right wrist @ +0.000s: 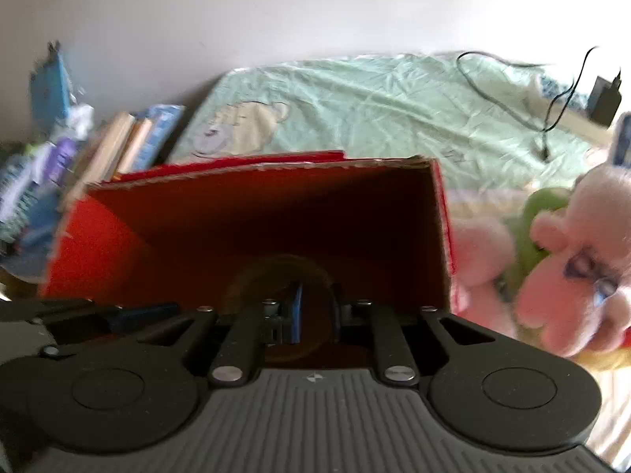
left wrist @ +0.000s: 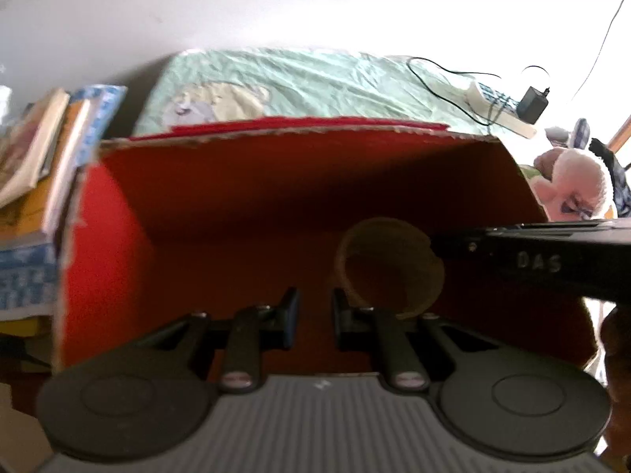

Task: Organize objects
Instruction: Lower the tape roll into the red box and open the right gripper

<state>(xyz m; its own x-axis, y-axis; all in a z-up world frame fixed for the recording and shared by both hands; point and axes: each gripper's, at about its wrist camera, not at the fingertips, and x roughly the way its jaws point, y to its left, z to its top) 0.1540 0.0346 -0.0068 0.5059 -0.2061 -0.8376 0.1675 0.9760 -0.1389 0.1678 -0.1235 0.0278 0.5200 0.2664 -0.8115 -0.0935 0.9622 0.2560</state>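
Note:
An open red cardboard box (left wrist: 236,181) (right wrist: 236,213) fills the middle of both views, its inside in shadow. A brownish tape roll (left wrist: 343,260) (right wrist: 252,276) hangs inside it, near the right wall. My right gripper (right wrist: 317,303) is shut on the roll's right side. In the left wrist view the right gripper (left wrist: 437,244) reaches in from the right to the roll's edge. My left gripper (left wrist: 315,311) is shut over the box floor just left of the roll, with only a narrow gap and nothing in it. The left gripper (right wrist: 130,313) also shows at the lower left.
A stack of books (left wrist: 39,165) (right wrist: 130,138) leans left of the box. Behind lies a pale green bed sheet (left wrist: 295,79) with a power strip and black adapter (left wrist: 528,106). Pink and green plush toys (right wrist: 560,276) crowd the box's right side.

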